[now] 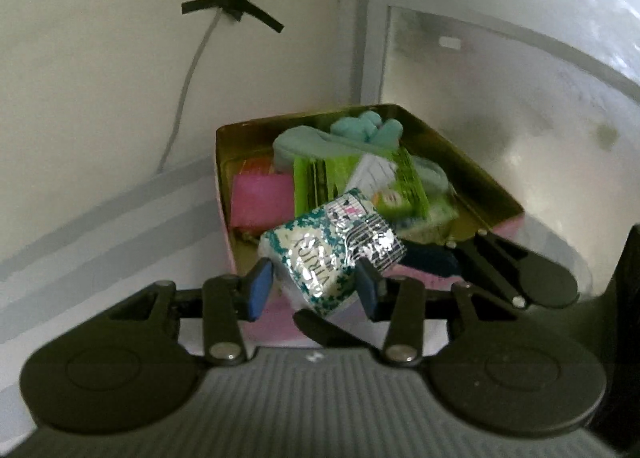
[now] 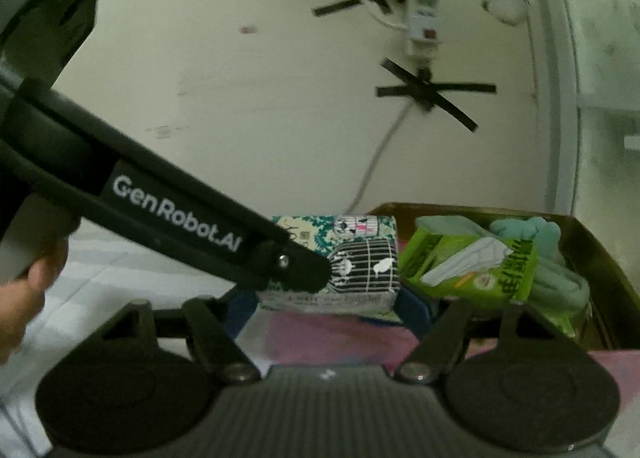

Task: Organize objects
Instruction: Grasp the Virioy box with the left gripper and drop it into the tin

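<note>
The pink box [image 1: 256, 332] is heaped above its rim — green packet [image 1: 360, 186], teal cloth [image 1: 316, 142], pink pad [image 1: 262, 200] leave little bare floor. Wall [image 1: 100, 78] and window frame [image 1: 370, 38] close in behind — the near side stays open.

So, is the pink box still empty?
No, the pink box already holds a green packet, a teal cloth and a pink pad.

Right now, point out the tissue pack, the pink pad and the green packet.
tissue pack [image 1: 320, 254]: left wrist view, shiny front face.
pink pad [image 1: 262, 200]: left wrist view, middle of its top.
green packet [image 2: 472, 266]: right wrist view, front panel.
</note>
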